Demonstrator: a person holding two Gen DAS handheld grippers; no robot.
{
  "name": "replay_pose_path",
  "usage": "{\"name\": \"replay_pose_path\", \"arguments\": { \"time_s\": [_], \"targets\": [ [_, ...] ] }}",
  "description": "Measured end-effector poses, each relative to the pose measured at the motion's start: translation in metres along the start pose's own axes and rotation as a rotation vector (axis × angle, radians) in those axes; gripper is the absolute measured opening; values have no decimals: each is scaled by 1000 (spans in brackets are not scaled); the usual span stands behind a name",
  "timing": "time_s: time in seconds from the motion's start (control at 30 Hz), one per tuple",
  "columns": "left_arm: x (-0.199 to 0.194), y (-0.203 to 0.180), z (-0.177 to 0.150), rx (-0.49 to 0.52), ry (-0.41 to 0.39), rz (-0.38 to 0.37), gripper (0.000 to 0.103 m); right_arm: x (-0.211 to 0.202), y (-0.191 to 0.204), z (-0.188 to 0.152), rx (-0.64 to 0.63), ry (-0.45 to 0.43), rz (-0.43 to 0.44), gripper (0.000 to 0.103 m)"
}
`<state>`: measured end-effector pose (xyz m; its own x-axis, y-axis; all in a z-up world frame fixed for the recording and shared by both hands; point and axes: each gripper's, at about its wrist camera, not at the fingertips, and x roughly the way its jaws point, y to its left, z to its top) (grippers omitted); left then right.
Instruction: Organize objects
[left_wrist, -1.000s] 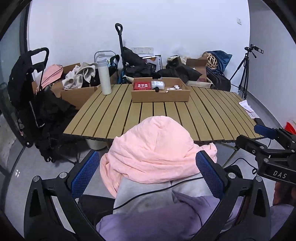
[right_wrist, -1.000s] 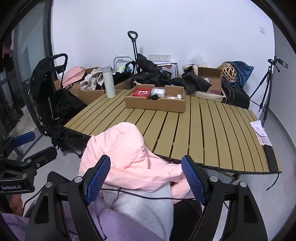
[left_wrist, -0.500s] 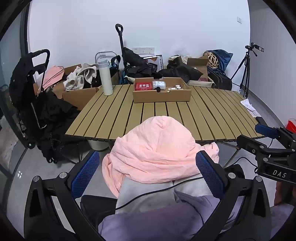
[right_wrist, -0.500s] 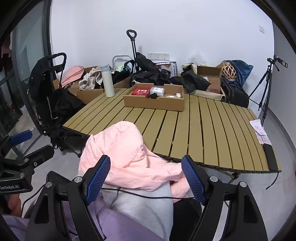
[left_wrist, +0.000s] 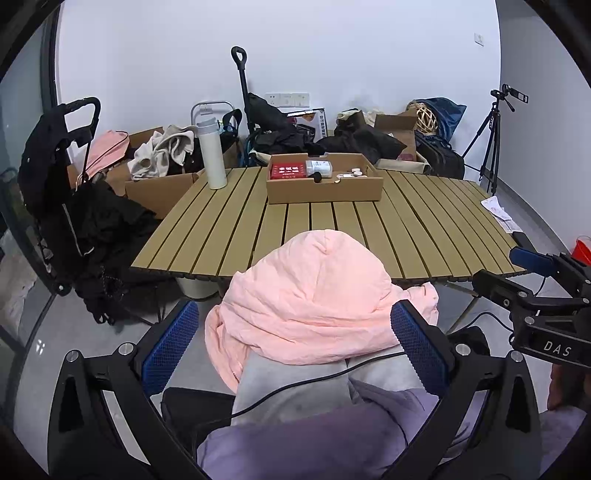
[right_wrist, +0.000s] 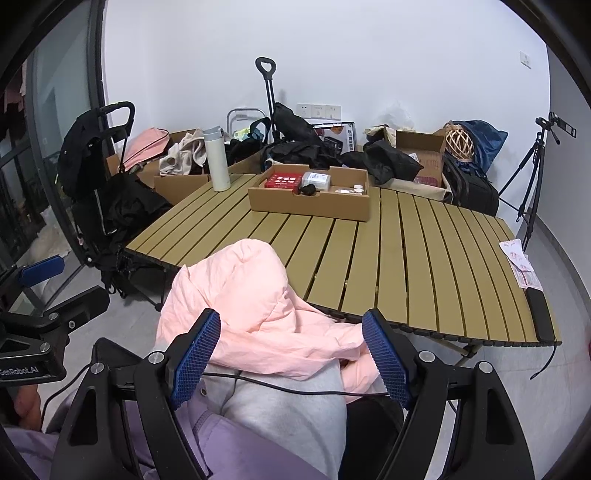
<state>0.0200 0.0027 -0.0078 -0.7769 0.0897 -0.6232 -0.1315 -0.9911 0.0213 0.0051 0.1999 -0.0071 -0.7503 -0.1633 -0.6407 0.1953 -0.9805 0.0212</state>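
Observation:
A pink garment (left_wrist: 314, 295) lies over a person's lap at the near edge of the slatted wooden table (left_wrist: 424, 229); it also shows in the right wrist view (right_wrist: 243, 302). My left gripper (left_wrist: 295, 343) is open and empty, held low with the garment between and beyond its fingers. My right gripper (right_wrist: 291, 354) is open and empty, just above the garment. A cardboard tray (left_wrist: 325, 188) at the table's far side holds a red box (left_wrist: 288, 171), a white pack and small items. A white bottle (left_wrist: 212, 155) stands at the far left.
Cardboard boxes of clothes (left_wrist: 162, 162), a black cart (left_wrist: 55, 173) and bags crowd the far and left sides. A tripod (left_wrist: 487, 140) stands at the right. Papers (right_wrist: 521, 266) and a black phone (right_wrist: 539, 314) lie on the table's right edge. A cable (right_wrist: 277, 384) crosses the lap.
Both views have shifted slightly; the table and tray sit a little lower in the frames. Both grippers stay open and nothing was grasped.

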Motion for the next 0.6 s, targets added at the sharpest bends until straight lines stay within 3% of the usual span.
{"name": "replay_pose_path", "arguments": {
  "time_s": [0.6],
  "targets": [
    [-1, 1, 1, 2, 4, -1, 103, -2, -6, 1, 15, -14, 1, 82]
  ]
}}
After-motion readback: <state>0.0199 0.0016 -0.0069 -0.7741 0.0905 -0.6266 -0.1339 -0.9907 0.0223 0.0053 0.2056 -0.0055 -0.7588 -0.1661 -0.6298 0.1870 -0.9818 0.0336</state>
